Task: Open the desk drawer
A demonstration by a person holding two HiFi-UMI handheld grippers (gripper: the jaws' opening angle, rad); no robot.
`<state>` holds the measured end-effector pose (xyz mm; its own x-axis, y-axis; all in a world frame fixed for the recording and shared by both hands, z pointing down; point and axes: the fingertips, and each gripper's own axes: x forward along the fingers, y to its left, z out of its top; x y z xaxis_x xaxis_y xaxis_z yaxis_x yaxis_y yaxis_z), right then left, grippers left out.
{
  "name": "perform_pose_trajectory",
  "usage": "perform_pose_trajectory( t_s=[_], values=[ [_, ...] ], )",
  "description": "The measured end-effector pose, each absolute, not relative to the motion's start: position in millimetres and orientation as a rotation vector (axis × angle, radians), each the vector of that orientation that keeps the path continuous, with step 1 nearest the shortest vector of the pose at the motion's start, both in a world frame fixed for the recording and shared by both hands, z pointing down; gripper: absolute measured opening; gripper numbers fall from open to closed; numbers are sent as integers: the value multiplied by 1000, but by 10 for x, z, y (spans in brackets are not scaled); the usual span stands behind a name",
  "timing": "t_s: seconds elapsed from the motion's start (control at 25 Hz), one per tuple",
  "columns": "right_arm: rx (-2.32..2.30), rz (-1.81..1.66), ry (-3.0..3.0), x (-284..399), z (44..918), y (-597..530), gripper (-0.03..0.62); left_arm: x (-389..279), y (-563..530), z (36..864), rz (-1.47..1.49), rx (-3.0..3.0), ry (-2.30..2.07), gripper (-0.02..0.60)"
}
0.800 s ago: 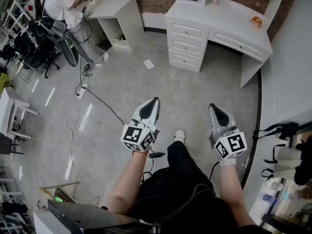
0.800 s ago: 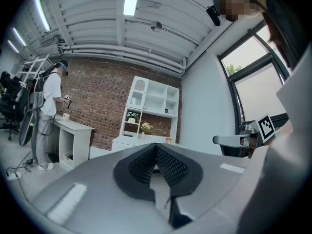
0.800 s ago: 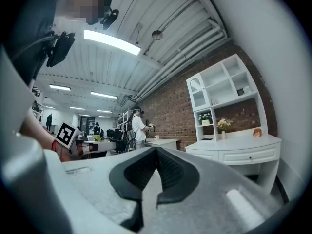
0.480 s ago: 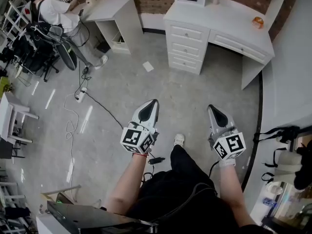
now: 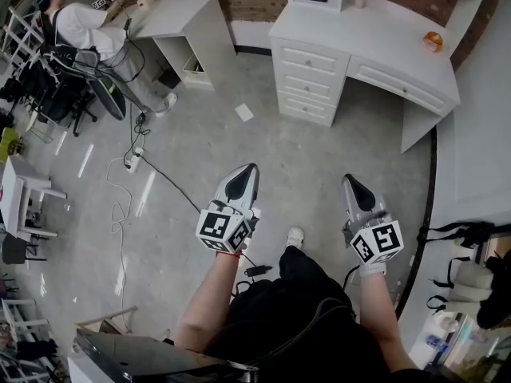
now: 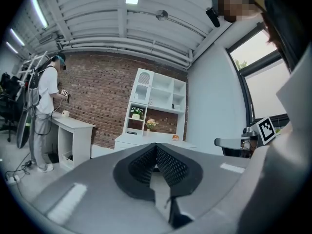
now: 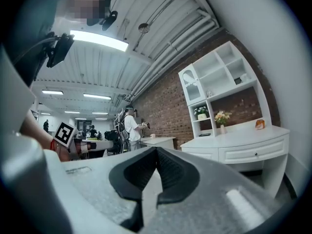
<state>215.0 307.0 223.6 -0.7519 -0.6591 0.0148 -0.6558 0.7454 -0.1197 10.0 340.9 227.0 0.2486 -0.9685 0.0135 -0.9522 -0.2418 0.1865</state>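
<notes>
A white desk [image 5: 375,34] stands against the brick wall at the top of the head view, some way ahead of me. It has a stack of three drawers [image 5: 310,82] on its left and one wide drawer [image 5: 399,84] under the top, all closed. The wide drawer [image 7: 253,153] with its small knob also shows in the right gripper view. My left gripper [image 5: 248,168] and right gripper [image 5: 346,178] are held level over the floor, both pointing toward the desk. Each has its jaws shut with nothing between them.
A second white desk [image 5: 180,14] stands at the upper left, with a person [image 5: 84,24] at it beside a black chair [image 5: 68,74]. A cable and power strip [image 5: 132,154] lie on the grey floor. A scrap of paper [image 5: 243,112] lies before the drawers. An orange object [image 5: 433,41] sits on the desk.
The desk has shifted slightly right and down in the head view. Both grippers keep the same pose, shut.
</notes>
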Motion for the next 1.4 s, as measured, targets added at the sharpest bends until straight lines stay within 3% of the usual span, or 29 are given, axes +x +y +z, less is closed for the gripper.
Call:
perform_pose_trajectory(
  t_s=[0.6, 1.4],
  values=[
    [-1087, -239, 2897, 1964, 2376, 1828, 2, -179, 2180, 2282, -157, 2350, -1858, 3],
    [-1049, -208, 2921, 1844, 2387, 1524, 2, -150, 1730, 2222, -170, 2396, -1810, 3]
  ],
)
